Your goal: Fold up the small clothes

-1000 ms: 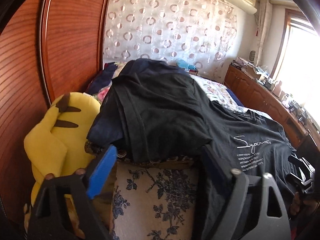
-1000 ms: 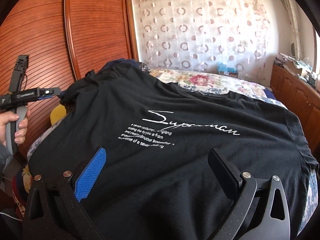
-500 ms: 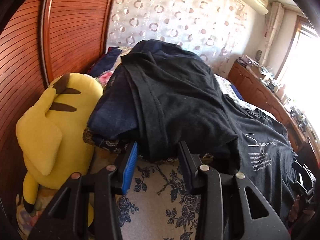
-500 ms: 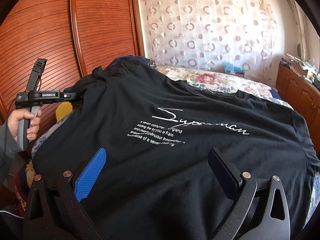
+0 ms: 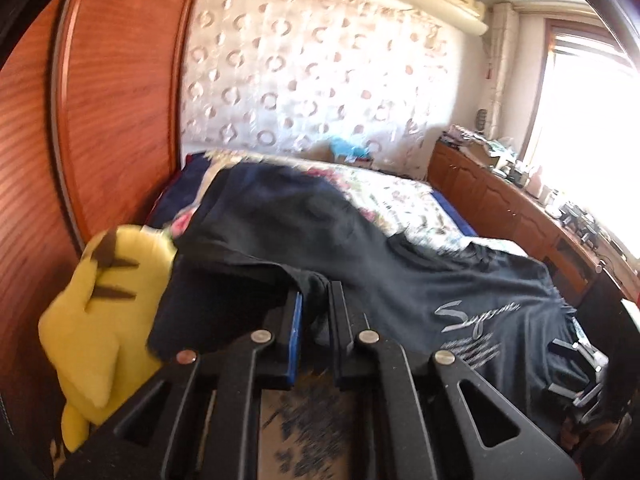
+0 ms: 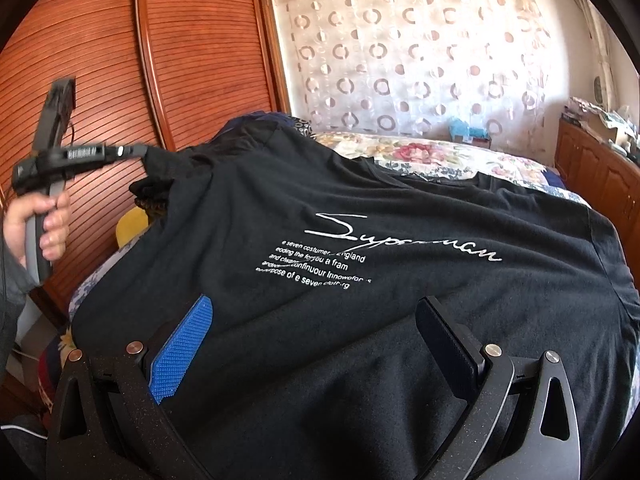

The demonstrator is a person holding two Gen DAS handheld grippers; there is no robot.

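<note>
A black T-shirt (image 6: 400, 200) with white lettering lies spread over the bed, print up. It also shows in the left wrist view (image 5: 400, 272). My left gripper (image 5: 314, 300) is shut on the shirt's left sleeve edge and holds it lifted off the bed. It also shows in the right wrist view (image 6: 138, 151), gripping that sleeve at the far left. My right gripper (image 6: 316, 328) is open, its jaws wide apart, low over the shirt's near hem, holding nothing.
A yellow plush toy (image 5: 100, 300) sits at the bed's left edge against the wooden wardrobe doors (image 6: 160, 60). A floral bedspread (image 6: 440, 156) covers the bed. A wooden dresser (image 5: 520, 216) with clutter runs along the right wall under the window.
My left gripper has closed from wide open onto the shirt's sleeve edge and lifted it. My right gripper has stayed open over the near hem.
</note>
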